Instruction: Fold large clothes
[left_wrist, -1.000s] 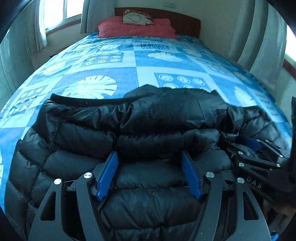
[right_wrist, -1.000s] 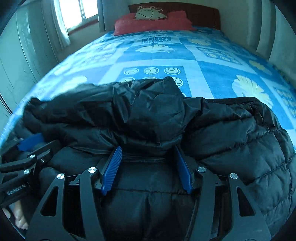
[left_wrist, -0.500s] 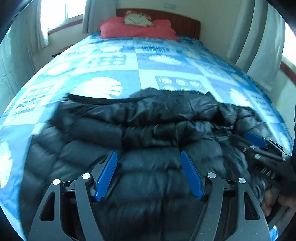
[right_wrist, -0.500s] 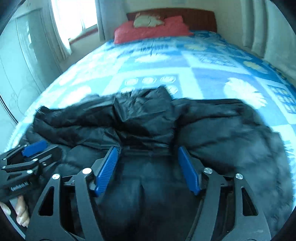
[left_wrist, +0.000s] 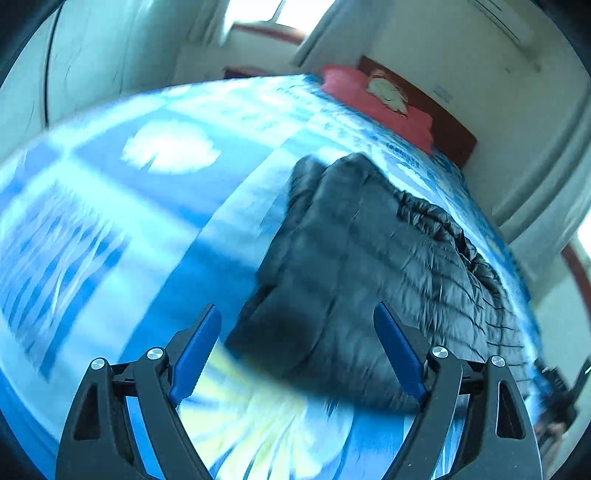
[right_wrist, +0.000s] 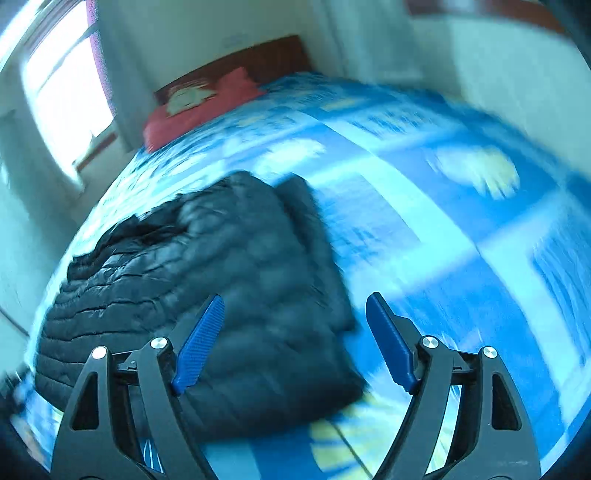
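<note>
Daylight from window (right_wrist: 62, 96) at 10 o'clock, blown out | cool blue cast | heavy motion blur on bedspread (left_wrist: 110, 229), both views | fisheye bending, dark corner vignette | jaws sharp

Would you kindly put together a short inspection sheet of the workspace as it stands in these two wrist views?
Surface: bed with a blue patterned bedspread, bare around the garment.
Job's things: black puffer jacket lying on the bedspread in a compact, roughly rectangular bundle; both views are motion-blurred.
Clutter: nothing seen on the bedspread beside the jacket.
Grippers: left gripper open, nothing between its blue fingers; right gripper open, also empty. Both are clear of the jacket.
Cables: nothing seen.
Surroundings: red pillow with a light cushion on it at the wooden headboard; bright window; pale walls.
</note>
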